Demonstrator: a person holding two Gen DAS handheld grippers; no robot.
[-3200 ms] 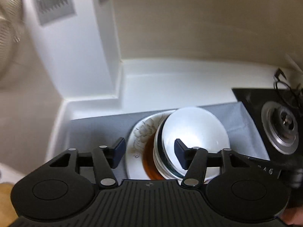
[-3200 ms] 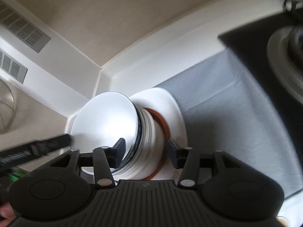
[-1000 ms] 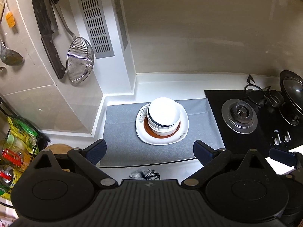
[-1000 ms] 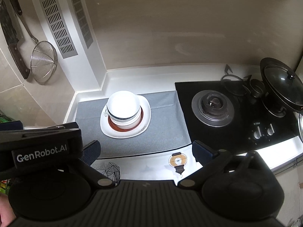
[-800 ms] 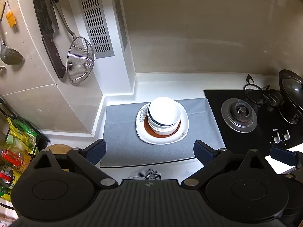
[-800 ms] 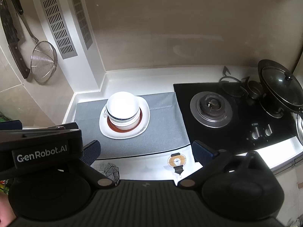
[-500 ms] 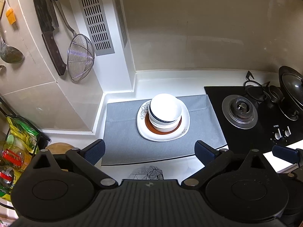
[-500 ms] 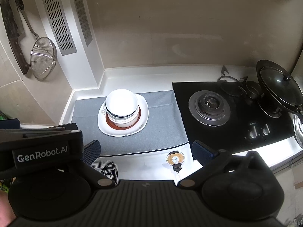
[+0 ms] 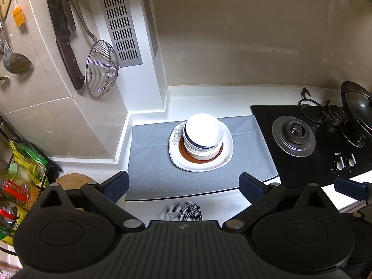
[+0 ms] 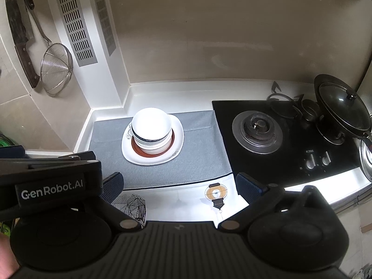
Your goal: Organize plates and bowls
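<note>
A nested stack of white bowls (image 9: 202,137), one with a dark band at its rim, sits in the centre of the frame on a reddish-brown plate (image 9: 201,158), which in turn rests on a larger white plate with a floral print (image 9: 200,164); big at the bottom, small on top, which is why the pile looks steady. The whole pile stands on a grey mat (image 9: 162,169) on the white counter, well apart from the gas hob (image 9: 294,136) at the right of the frame. The left gripper (image 9: 183,184) hangs low in its frame with its jaws wide apart and nothing between them, well short of the dishes. The right gripper (image 10: 179,184) is likewise spread and empty, held back near the counter's front edge. How many bowls are nested is hard to count from here, perhaps three or four. With everything gathered into one pile, the tidying looks finished or nearly so.
</note>
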